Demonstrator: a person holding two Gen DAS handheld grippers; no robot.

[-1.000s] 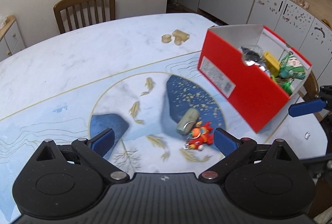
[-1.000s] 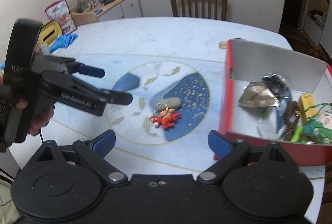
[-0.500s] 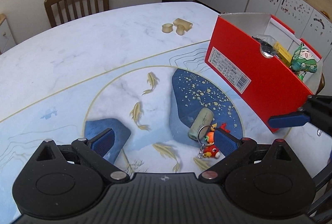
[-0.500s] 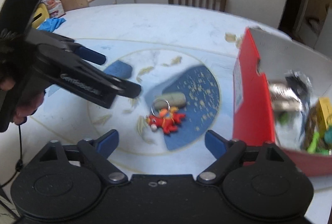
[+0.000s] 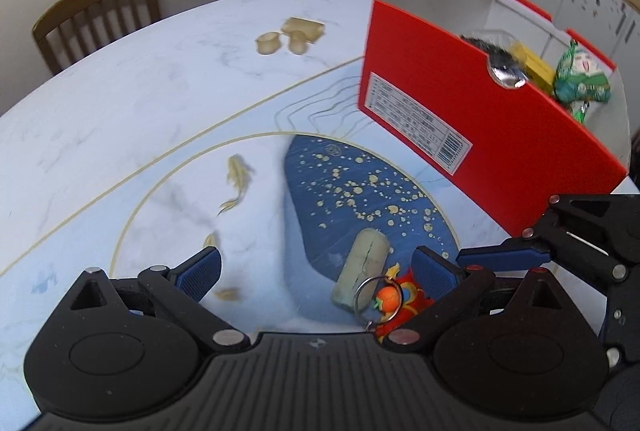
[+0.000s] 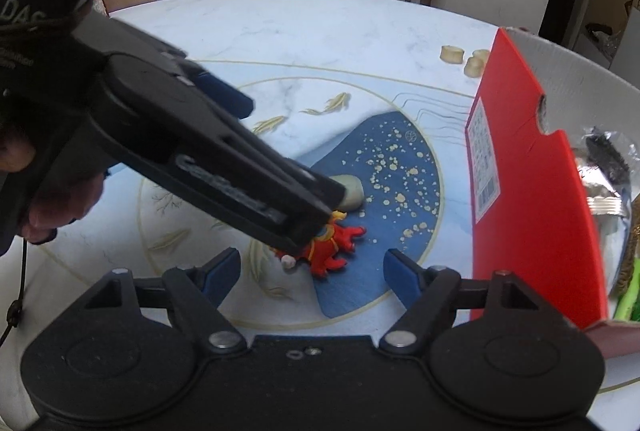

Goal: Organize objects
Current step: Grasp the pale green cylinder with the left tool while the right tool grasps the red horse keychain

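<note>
A red fish keychain (image 5: pixel 394 305) with a metal ring lies on the table mat beside a pale green cylinder (image 5: pixel 362 279). My left gripper (image 5: pixel 316 273) is open just above them, its right finger close to the keychain. In the right wrist view the keychain (image 6: pixel 332 249) and cylinder (image 6: pixel 352 191) lie partly under the left gripper's body. My right gripper (image 6: pixel 312 271) is open and empty, hovering close behind the keychain. The red box (image 5: pixel 492 119) with several items inside stands to the right.
Three small beige pieces (image 5: pixel 290 35) lie on the far side of the table. A wooden chair (image 5: pixel 96 15) stands behind the table. The red box (image 6: pixel 532 191) wall is close to my right gripper's right finger. Cabinets line the room.
My left gripper has come down and forward over the keychain and cylinder. My right gripper has moved closer to the keychain and towards the box's left wall.
</note>
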